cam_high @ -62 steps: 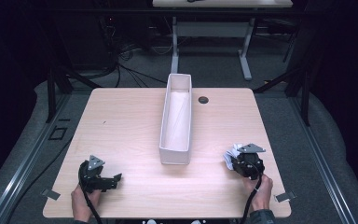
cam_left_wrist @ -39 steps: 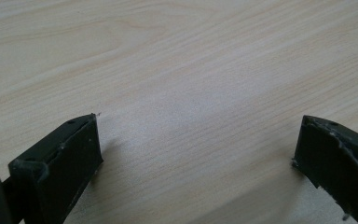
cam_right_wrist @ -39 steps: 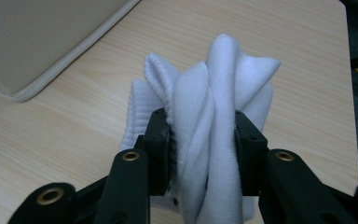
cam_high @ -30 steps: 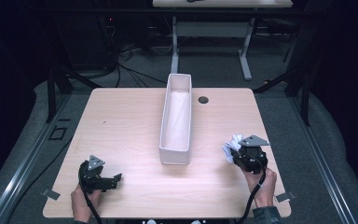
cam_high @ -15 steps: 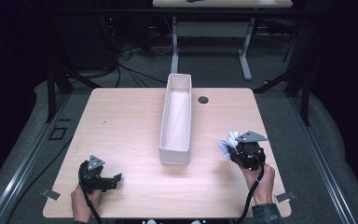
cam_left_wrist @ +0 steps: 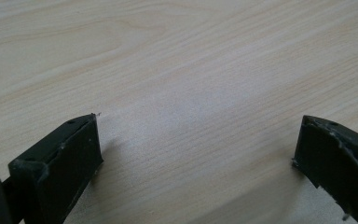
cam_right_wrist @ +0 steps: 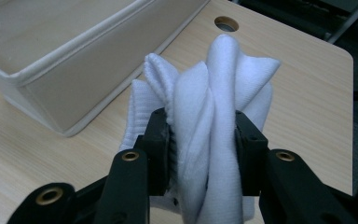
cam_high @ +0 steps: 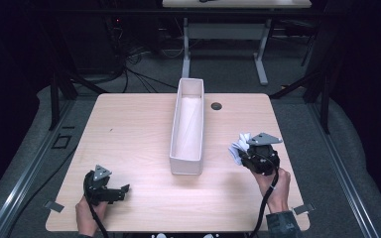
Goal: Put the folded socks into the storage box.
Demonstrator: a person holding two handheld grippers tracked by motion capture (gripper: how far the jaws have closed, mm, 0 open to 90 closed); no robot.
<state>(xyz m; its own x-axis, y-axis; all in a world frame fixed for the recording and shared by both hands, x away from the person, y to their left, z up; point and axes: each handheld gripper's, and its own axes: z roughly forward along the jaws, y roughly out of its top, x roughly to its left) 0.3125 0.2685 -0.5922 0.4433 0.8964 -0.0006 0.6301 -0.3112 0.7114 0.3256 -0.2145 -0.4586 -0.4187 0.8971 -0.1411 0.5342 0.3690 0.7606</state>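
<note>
White towel bunched in upright folds, pinched at middle, held off table just right of long white bin, near its front end.

right gripper | we see it higher and nearer the white bin than two seconds back | bunched white cloth rides along, now off the table
</note>
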